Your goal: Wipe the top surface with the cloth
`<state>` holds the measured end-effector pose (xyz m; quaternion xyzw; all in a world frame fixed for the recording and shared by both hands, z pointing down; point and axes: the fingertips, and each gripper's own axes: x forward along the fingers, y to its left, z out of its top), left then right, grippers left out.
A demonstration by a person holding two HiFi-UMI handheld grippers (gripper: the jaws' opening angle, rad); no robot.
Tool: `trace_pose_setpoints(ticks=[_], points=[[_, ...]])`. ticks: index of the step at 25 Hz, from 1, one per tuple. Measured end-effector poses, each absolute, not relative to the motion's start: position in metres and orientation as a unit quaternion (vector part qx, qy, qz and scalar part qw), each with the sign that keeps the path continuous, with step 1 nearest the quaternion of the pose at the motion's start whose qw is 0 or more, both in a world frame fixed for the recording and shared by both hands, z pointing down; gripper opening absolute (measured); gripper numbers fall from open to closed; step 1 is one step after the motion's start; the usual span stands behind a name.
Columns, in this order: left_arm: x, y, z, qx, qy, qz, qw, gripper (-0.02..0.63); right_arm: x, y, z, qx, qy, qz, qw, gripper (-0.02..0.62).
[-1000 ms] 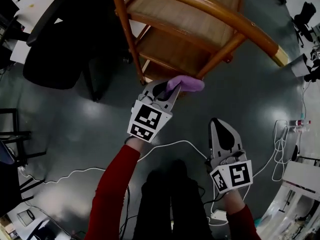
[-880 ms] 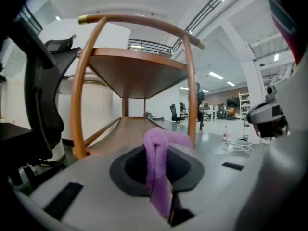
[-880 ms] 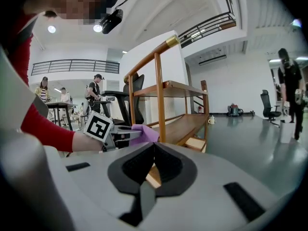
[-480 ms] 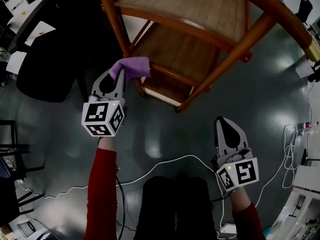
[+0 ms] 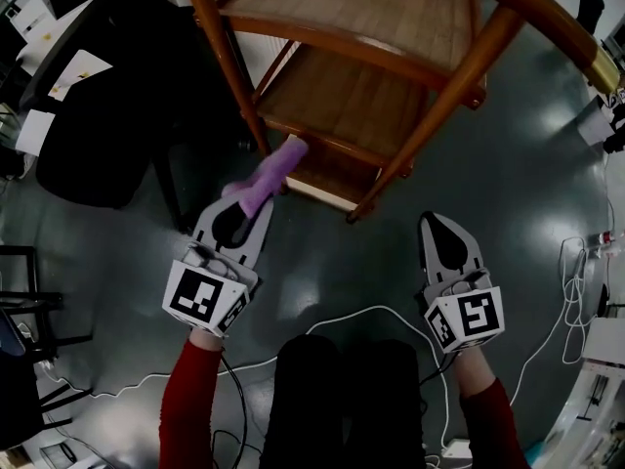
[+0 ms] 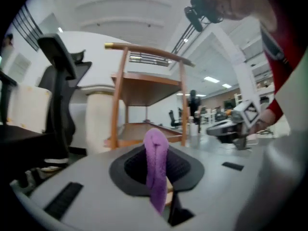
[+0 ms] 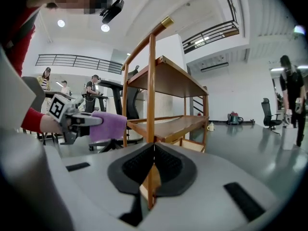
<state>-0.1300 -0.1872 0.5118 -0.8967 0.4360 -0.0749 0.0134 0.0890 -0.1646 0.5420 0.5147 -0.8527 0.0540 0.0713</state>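
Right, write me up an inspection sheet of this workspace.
Surface: top surface of the wooden rack is bare where visible; the cloth is not on it.
Job's things: purple cloth held low beside a rack leg.
Clutter: nothing seen.
Grippers: left gripper shut on the cloth; right gripper shut, empty, apart from the rack.
Cables: white cable trailing across the floor.
Surroundings: dark glossy floor; black office chair left of the rack.
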Motion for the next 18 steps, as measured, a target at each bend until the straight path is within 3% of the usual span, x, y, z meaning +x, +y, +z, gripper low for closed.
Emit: trace_pose_setpoints(ticks=[3, 8, 14, 18], points=[[-0.059, -0.144, 0.561, -0.952, 0.296, -0.065, -0.028, 0.057, 0.102, -0.167, 0.544, 0.527, -0.846, 0.047, 0.061, 0.012], [0.006, -0.153, 0.687, -0.953, 0.265, -0.123, -0.083, 0.057, 0.128, -0.164, 0.569, 0.543, -0.837, 0.05, 0.053, 0.012], [0.014, -0.205, 0.764, -0.931, 0.311, -0.177, -0.067, 0.057, 0.136, -0.156, 0.6, 0.547, -0.833, 0.059, 0.057, 0.012], [-0.021, -0.237, 0.778, -0.905, 0.374, -0.191, -0.06, 0.057, 0.139, -0.159, 0.61, 0.555, -0.827, 0.067, 0.055, 0.012]])
